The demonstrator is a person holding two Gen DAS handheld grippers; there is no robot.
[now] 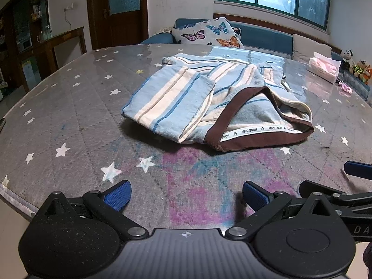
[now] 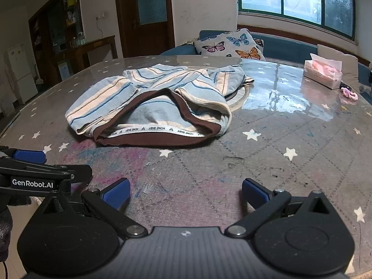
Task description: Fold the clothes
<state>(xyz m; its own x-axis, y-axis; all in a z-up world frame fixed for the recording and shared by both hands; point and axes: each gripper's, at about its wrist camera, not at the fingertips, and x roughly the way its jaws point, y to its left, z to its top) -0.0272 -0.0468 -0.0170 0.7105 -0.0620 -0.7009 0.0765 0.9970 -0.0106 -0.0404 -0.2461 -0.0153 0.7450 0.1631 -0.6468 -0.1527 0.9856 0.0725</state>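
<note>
A striped light-blue and cream pair of child's pants (image 1: 209, 100) with a brown waistband lies crumpled on the star-patterned table (image 1: 69, 121); the waistband faces me and gapes open. It also shows in the right wrist view (image 2: 153, 102). My left gripper (image 1: 186, 197) is open and empty, low over the near table edge, well short of the pants. My right gripper (image 2: 184, 194) is open and empty, beside the left one and also short of the pants. The right gripper's finger shows at the right edge of the left wrist view (image 1: 358, 169).
A pink tissue pack (image 2: 323, 74) and a pink hair tie (image 2: 348, 94) lie at the table's far right. A butterfly cushion (image 2: 230, 45) sits on the blue sofa behind the table. A glossy cover reflects the window.
</note>
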